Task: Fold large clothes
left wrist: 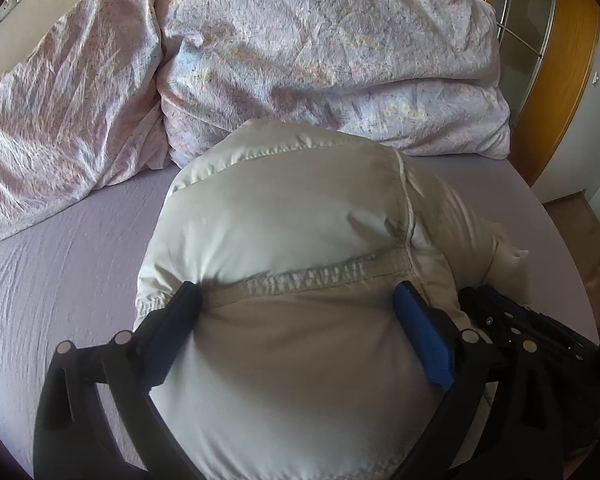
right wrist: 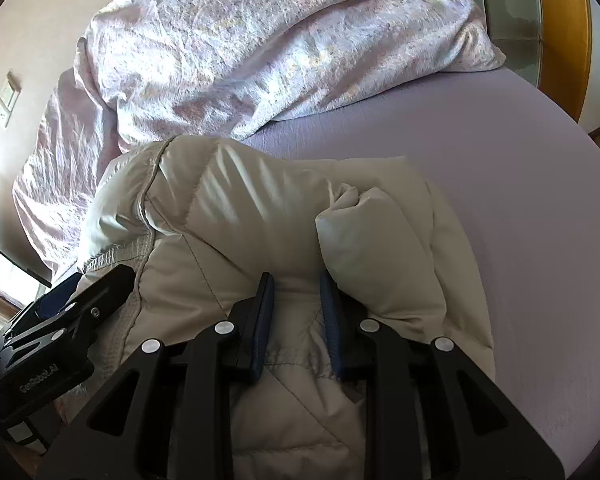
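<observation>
Puffy and cream-white, the big jacket (left wrist: 284,216) lies bunched in a soft heap on the purple bed sheet (left wrist: 68,264), just in front of the crumpled flowery blanket (left wrist: 300,52). It looks like a fat pillow, with shiny smooth cloth, little wrinkles and stitched lines that make squashy bumps. One gathered seam runs across it from side to side, and another seam goes up near its right edge. A thick folded part, maybe a sleeve, sticks out on the right side of the heap. The left gripper (left wrist: 300,296) has its jaws spread wide apart, with a round bulge of the jacket swelling up between the two blue pads (left wrist: 424,340). The pads sit at the sides of that bulge, but I cannot tell if they press on it. The right gripper (right wrist: 296,286) is just beside the left one, and its jaws are close together, pinching a fold of the jacket. Past the bed on the right stands a wooden frame (left wrist: 556,92) with glass.
</observation>
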Action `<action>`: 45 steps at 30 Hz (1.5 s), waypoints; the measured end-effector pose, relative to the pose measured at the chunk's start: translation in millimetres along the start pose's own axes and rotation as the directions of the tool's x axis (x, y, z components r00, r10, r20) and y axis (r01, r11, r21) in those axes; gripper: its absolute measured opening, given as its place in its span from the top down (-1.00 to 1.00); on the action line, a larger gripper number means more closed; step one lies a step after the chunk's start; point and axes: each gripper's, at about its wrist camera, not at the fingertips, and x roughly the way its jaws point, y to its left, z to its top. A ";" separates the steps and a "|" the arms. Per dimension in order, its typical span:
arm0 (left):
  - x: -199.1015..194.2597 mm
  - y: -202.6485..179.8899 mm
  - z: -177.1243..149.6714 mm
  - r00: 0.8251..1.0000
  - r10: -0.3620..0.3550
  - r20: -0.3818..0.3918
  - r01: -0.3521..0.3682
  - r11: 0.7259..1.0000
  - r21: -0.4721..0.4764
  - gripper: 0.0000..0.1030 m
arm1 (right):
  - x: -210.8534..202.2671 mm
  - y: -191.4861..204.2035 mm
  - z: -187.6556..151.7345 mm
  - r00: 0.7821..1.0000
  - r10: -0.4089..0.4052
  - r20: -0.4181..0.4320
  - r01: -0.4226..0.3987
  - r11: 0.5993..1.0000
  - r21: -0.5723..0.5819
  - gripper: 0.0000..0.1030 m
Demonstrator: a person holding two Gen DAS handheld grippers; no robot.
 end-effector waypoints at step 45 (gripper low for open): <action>4.9 6.7 -9.2 0.990 0.019 0.137 -0.024 0.999 0.033 -0.97 | 3.4 -7.3 -3.7 0.992 -0.101 0.070 0.107 0.989 -0.098 0.56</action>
